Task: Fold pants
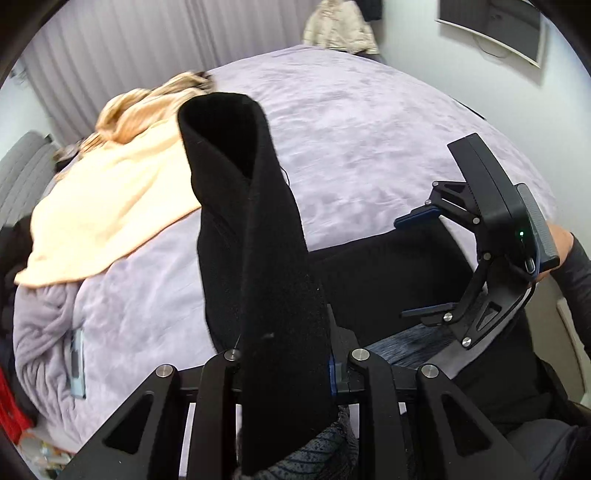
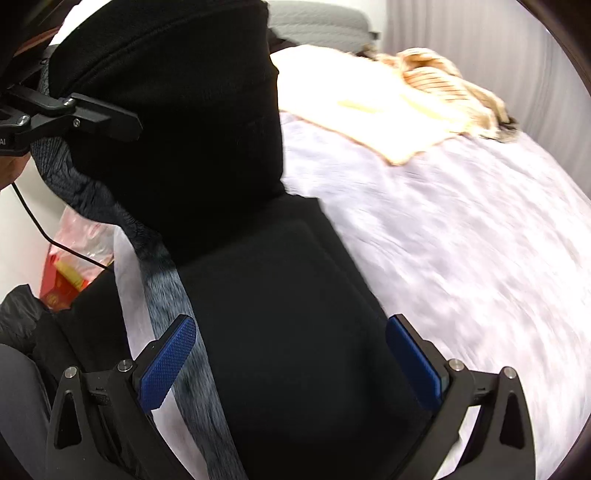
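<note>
The black pants (image 1: 255, 236) lie on a lilac bed cover (image 1: 369, 140). My left gripper (image 1: 284, 354) is shut on a fold of the pants and holds it up, so the cloth stands in a tall loop before the camera. In the right wrist view the left gripper's fingers (image 2: 92, 114) clamp that raised fold at the upper left, and the rest of the pants (image 2: 288, 314) lies flat below. My right gripper (image 2: 291, 354) is open, its blue pads (image 2: 166, 362) spread to either side of the flat pants. It also shows in the left wrist view (image 1: 417, 266).
A peach towel (image 1: 107, 206) and a striped tan cloth (image 1: 147, 107) lie at the far side of the bed. A grey knitted cloth (image 2: 184, 317) lies beside the pants. A red and yellow bag (image 2: 70, 273) sits off the bed. A monitor (image 1: 495, 26) hangs on the wall.
</note>
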`<state>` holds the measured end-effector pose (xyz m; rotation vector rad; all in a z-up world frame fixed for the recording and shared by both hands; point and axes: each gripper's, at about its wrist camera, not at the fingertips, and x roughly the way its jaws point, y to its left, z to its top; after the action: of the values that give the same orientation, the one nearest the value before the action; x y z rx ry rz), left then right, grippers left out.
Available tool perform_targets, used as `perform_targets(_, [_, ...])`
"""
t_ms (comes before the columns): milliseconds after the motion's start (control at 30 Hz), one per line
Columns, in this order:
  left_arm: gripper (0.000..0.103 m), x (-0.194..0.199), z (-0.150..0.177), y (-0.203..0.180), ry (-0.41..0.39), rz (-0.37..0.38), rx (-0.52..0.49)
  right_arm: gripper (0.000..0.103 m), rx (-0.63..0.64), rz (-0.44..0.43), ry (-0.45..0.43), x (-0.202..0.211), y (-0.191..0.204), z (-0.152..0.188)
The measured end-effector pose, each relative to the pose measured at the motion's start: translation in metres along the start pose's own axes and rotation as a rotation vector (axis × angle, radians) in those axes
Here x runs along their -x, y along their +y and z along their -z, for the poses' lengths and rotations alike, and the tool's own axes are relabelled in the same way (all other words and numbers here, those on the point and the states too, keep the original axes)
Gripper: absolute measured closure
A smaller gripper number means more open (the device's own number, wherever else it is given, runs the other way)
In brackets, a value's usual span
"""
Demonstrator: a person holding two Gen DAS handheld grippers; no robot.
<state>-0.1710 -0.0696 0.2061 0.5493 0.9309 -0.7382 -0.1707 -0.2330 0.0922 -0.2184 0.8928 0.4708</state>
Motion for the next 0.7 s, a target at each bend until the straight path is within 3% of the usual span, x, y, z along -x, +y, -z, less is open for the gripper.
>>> perform_targets(100, [0.079,-0.025,-0.026,-0.056,0.012,0.049,-0.063,0.0,-0.048,0.03,-0.02,0.029,-0.005,0.053])
perform_targets(233, [0.079,-0.075,-0.039,-0.111,0.084,0.116,-0.125,0.0,-0.098,0.07,-0.006,0.038,0.001,0.082])
perform_targets(400, [0.076,-0.144,-0.03,-0.142,0.196,0.096,-0.142,0.0,-0.179,0.081,0.007,0.053,-0.01,0.115])
perform_targets(500, [0.056,-0.149,-0.03,-0.136,0.18,0.178,-0.066,0.0,-0.217,0.074,0.004,0.054,-0.009,0.128])
perform_targets(567, [0.024,-0.14,-0.029,-0.131,0.164,0.286,-0.034,0.0,-0.244,0.058,-0.013,0.059,-0.011,0.135])
perform_targets(700, [0.022,-0.11,-0.019,-0.129,0.124,0.348,-0.019,0.0,-0.33,-0.023,-0.091,0.079,-0.026,0.146])
